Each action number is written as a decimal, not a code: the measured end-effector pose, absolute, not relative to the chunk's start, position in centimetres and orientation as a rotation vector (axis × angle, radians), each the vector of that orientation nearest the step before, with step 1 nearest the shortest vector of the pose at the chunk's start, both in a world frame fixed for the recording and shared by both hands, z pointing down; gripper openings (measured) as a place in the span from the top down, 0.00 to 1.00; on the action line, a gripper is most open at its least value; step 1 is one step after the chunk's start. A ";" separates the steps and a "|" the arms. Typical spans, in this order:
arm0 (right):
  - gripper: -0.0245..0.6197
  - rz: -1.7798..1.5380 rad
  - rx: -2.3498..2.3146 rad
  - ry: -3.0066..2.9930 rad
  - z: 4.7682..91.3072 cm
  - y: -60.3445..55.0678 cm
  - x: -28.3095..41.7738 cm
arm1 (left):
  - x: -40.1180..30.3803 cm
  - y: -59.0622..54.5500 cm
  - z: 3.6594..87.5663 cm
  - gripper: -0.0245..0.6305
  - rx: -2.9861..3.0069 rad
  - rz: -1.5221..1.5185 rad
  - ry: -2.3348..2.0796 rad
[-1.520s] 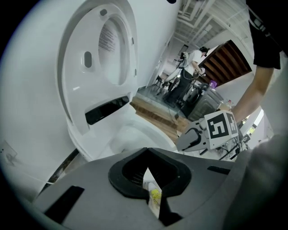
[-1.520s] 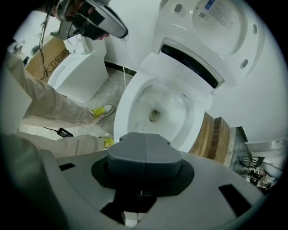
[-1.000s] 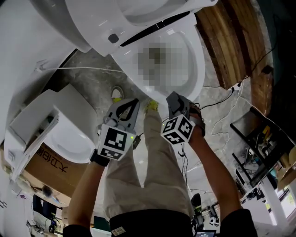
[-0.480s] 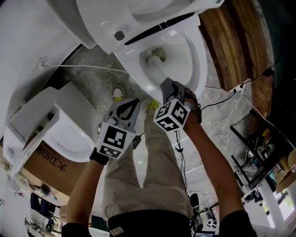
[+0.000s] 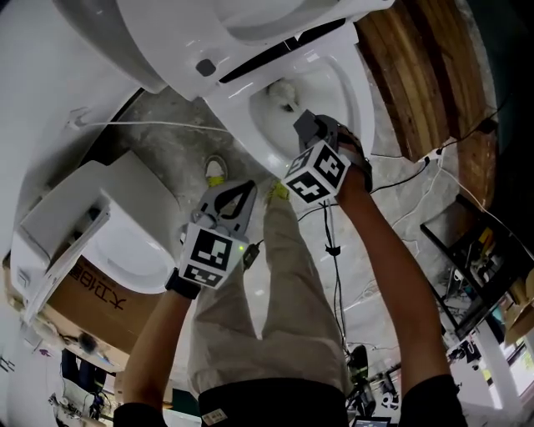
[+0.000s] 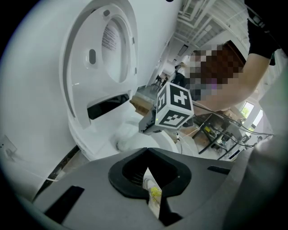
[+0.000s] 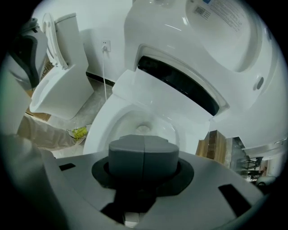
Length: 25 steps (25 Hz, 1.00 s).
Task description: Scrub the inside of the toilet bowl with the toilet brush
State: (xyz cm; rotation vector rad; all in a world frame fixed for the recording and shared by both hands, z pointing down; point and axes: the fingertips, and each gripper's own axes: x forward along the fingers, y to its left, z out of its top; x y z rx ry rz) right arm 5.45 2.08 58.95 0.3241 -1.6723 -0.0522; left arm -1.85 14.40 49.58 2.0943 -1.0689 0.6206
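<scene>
Brush (image 5: 285, 93) with a white head lies down inside the toilet bowl (image 5: 359, 108), the head low in the bowl's well; the right claw (image 5: 300, 123) hangs over the bowl's front rim, clenched on the brush handle, its jaws pressed flat together in the right gripper view; the left claw (image 5: 244, 185) sits outside the bowl, off its front left, jaws tip to tip and grasping nothing; a shoe (image 6: 153, 194) with yellow laces shows through the gap behind those tips, on the floor just in front of the bowl; the lid (image 5: 209, 25) stands raised behind the bowl; a second toilet (image 5: 125, 225) stands well apart to the bowl's left, with a cardboard box (image 5: 92, 292) further out on that side; a wooden panel (image 5: 417, 75) runs along the bowl's right; a black cable (image 5: 400, 175) trails over the floor near the bowl's right front.
</scene>
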 end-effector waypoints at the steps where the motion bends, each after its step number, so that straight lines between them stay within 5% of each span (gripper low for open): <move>1: 0.72 -0.054 0.327 -1.668 59.1 1.7 5.9 | -1.8 14.3 49.6 0.94 2.095 0.622 -1.068; 25: 0.74 -0.181 0.151 -1.514 71.6 0.5 5.8 | 1.6 15.3 53.1 0.94 2.065 0.685 -0.982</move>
